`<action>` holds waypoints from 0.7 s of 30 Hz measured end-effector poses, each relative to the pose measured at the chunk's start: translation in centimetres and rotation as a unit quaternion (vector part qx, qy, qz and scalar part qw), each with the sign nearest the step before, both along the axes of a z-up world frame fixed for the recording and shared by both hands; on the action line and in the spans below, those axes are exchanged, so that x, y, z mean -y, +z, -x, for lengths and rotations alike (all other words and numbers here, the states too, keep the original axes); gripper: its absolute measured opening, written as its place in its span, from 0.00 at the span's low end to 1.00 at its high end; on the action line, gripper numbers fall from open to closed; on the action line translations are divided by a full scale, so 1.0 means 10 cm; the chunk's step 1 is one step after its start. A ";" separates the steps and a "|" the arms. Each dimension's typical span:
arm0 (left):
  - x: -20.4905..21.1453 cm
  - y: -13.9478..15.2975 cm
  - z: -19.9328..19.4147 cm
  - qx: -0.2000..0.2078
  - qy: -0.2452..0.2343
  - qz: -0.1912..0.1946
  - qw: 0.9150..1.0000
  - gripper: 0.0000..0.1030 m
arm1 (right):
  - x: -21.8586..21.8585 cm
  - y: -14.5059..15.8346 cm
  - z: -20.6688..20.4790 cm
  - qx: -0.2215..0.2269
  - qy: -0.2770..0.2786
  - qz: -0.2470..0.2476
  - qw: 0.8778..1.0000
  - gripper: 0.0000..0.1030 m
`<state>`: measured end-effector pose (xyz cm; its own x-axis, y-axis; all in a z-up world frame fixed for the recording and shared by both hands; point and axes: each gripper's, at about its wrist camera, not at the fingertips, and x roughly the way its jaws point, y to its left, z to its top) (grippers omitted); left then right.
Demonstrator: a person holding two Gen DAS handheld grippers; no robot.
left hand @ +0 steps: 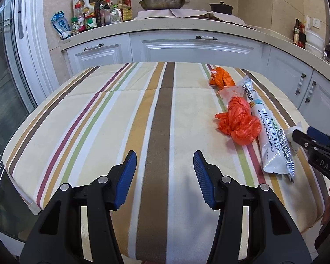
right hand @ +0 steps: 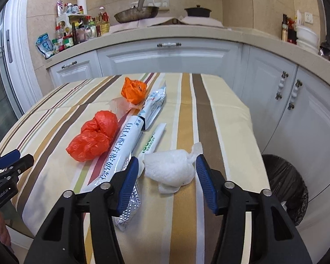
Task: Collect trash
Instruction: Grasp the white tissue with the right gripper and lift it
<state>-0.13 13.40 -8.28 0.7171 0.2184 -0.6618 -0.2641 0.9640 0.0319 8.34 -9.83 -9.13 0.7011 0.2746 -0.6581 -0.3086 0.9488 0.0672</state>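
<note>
Trash lies on the striped tablecloth [left hand: 99, 114]: a crumpled red plastic bag [right hand: 92, 139], a smaller orange bag [right hand: 134, 91], a long white milk-powder packet [right hand: 125, 149], a second silver-white packet [right hand: 155, 104], a thin white sachet [right hand: 154, 139] and a white knotted plastic bag [right hand: 169, 168]. My right gripper [right hand: 166, 169] is open, its blue pads either side of the white bag, just short of it. My left gripper [left hand: 165, 165] is open and empty over bare cloth, left of the red bag [left hand: 239, 123] and the milk-powder packet [left hand: 270, 136].
A bin lined with a black bag [right hand: 286, 187] stands on the floor right of the table. White cabinets [left hand: 187, 48] and a counter with bottles [left hand: 94, 15], a pan [left hand: 162, 2] and a dark pot [left hand: 221, 7] stand behind. A glass door [left hand: 4, 88] is at the left.
</note>
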 end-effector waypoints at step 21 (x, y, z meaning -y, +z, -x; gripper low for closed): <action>0.97 -0.03 -0.18 -0.011 -0.103 0.006 0.995 0.51 | 0.64 0.10 0.24 0.034 -0.025 -0.009 0.999 0.14</action>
